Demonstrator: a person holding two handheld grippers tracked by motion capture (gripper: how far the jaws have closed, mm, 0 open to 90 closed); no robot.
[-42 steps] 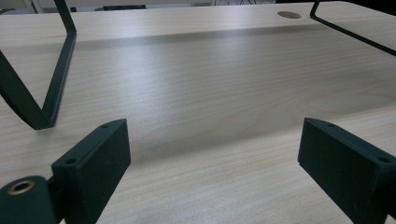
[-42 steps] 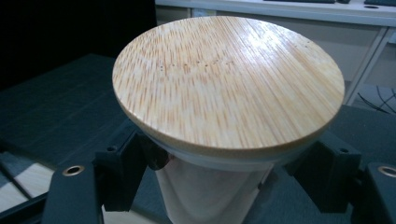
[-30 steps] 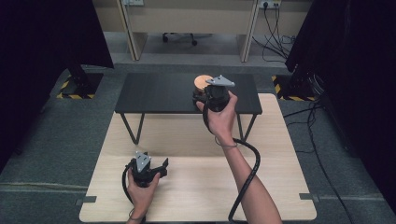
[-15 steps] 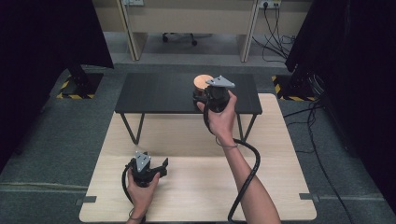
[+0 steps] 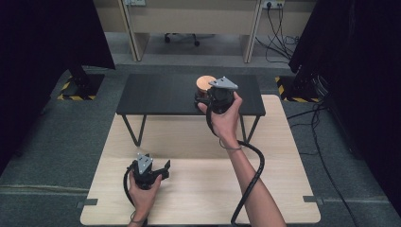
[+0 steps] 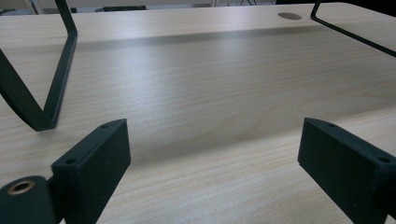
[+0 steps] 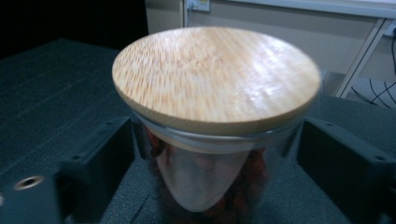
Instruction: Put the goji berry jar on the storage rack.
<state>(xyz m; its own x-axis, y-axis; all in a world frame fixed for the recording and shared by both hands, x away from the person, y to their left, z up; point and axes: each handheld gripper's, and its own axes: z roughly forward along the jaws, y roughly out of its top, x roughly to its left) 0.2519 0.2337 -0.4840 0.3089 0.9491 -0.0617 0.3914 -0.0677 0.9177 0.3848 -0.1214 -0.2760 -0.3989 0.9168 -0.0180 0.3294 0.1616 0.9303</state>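
A glass jar (image 7: 210,182) with a round wooden lid (image 7: 217,74) and red contents stands on the low black table (image 5: 156,94); the high view has the jar (image 5: 205,83) near that table's middle right. My right gripper (image 7: 215,154) is open, one jaw close on each side of the jar's glass wall. Held by a hand from behind, the right gripper (image 5: 207,93) sits just at the jar's near side. My left gripper (image 6: 212,158) is open with nothing between its jaws, low over the light wooden tabletop (image 6: 210,93). That left gripper (image 5: 163,168) rests near the front left.
The black table's thin metal legs (image 6: 51,88) stand on the wooden top ahead of the left gripper. A cable (image 5: 250,175) trails from the right gripper along the forearm. Dark curtains flank both sides; desks and cables lie beyond.
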